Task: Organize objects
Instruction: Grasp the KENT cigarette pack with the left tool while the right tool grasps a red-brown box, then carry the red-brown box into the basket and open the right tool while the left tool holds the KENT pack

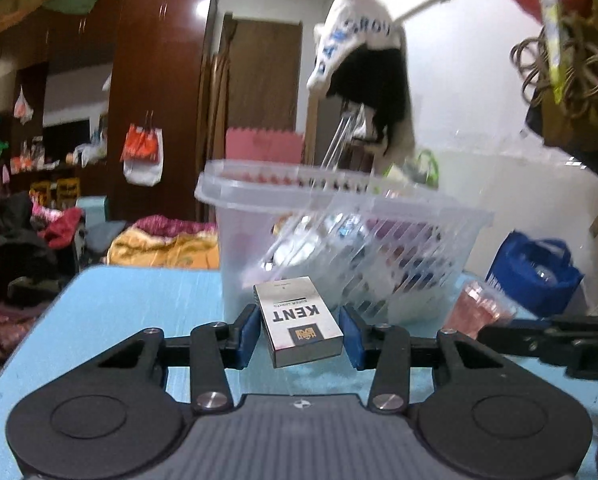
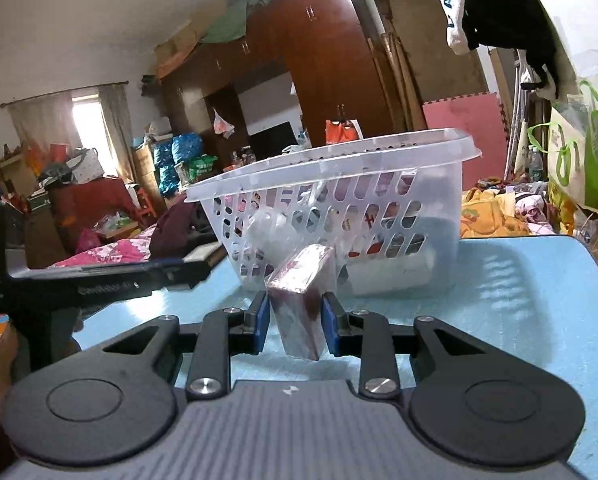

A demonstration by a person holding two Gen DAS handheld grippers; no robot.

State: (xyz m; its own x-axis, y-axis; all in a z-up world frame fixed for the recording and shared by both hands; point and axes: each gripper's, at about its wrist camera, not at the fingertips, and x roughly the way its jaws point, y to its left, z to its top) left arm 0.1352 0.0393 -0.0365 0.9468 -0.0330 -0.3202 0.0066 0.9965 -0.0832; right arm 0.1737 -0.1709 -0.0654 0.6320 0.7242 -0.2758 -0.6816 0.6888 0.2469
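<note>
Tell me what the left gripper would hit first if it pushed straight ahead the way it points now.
Most likely the clear plastic basket. The left gripper has the white KENT pack between its pads, and the basket's slotted wall rises directly behind the pack on the blue table. Depth is hard to judge, but the pack would probably touch first.

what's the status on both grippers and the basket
Left gripper shut on white Kent pack. Right gripper shut on red wrapped pack. Clear basket just ahead on blue table, nothing between.
</note>
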